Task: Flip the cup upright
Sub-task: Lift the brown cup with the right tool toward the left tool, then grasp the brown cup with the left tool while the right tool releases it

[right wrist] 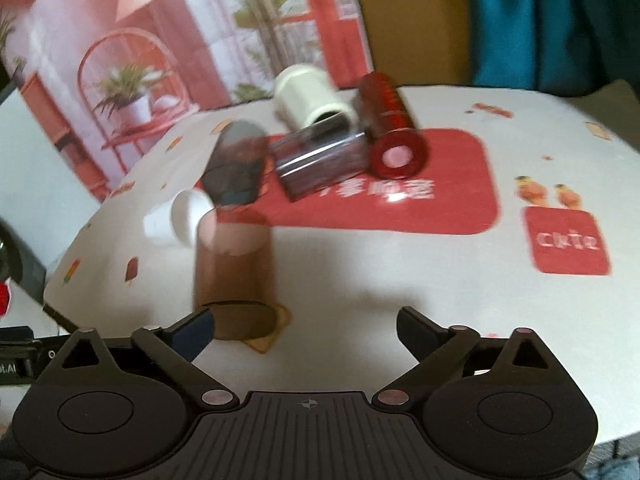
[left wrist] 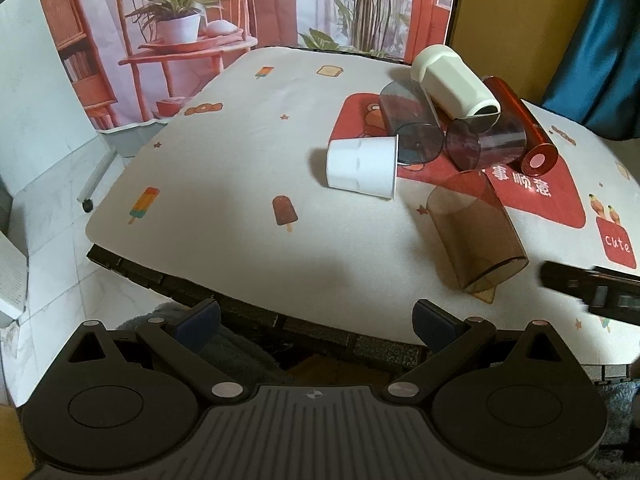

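Observation:
Several cups lie on their sides on the table. A clear brown cup (left wrist: 476, 236) lies nearest, also in the right wrist view (right wrist: 234, 276), just ahead of my right gripper's left finger. A white paper cup (left wrist: 362, 168) (right wrist: 176, 218) lies to its left. Behind are two smoky clear cups (left wrist: 412, 128) (left wrist: 486, 142), a cream cup (left wrist: 454, 80) and a red cup (left wrist: 520, 126). My left gripper (left wrist: 316, 322) is open and empty at the table's near edge. My right gripper (right wrist: 306, 328) is open and empty above the table; it also shows in the left wrist view (left wrist: 592, 290).
The table (left wrist: 240, 140) has a white cloth with ice-lolly prints and a red mat (right wrist: 440, 184). A printed backdrop (left wrist: 200, 20) hangs behind it. A blue curtain (left wrist: 600, 40) hangs at the right. The floor drops away at the left edge.

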A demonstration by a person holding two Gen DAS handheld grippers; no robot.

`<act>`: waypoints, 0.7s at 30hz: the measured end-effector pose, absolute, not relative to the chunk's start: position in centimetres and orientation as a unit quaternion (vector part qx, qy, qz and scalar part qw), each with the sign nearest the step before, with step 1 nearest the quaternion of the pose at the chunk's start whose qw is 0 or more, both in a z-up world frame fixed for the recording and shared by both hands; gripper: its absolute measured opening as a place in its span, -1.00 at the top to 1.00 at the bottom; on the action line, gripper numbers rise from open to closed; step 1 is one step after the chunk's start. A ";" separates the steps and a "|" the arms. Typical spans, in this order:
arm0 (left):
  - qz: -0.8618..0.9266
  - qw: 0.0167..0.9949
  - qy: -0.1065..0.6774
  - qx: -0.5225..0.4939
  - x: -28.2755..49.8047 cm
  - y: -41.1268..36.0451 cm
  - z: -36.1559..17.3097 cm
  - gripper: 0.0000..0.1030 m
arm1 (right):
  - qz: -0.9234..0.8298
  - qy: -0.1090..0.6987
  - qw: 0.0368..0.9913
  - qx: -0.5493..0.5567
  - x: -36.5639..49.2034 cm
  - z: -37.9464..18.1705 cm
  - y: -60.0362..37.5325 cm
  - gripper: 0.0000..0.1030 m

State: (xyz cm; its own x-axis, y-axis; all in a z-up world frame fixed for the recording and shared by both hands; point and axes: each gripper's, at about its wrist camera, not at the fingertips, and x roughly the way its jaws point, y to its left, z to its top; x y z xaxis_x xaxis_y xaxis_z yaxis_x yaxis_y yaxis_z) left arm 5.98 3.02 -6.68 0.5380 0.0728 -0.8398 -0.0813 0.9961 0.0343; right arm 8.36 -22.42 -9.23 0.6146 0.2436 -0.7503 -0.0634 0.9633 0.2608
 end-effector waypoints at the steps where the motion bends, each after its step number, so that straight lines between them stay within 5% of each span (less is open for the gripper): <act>1: 0.045 0.876 0.479 -0.002 6.0 3.0 -6.6 -1.00 | 0.079 0.425 0.896 0.103 8.0 -9.2 -23.0 -0.90; 21: 0.051 0.873 0.486 -0.005 17.0 -6.3 -6.6 -1.00 | -0.016 0.380 0.925 0.025 6.0 -10.6 -27.0 -0.99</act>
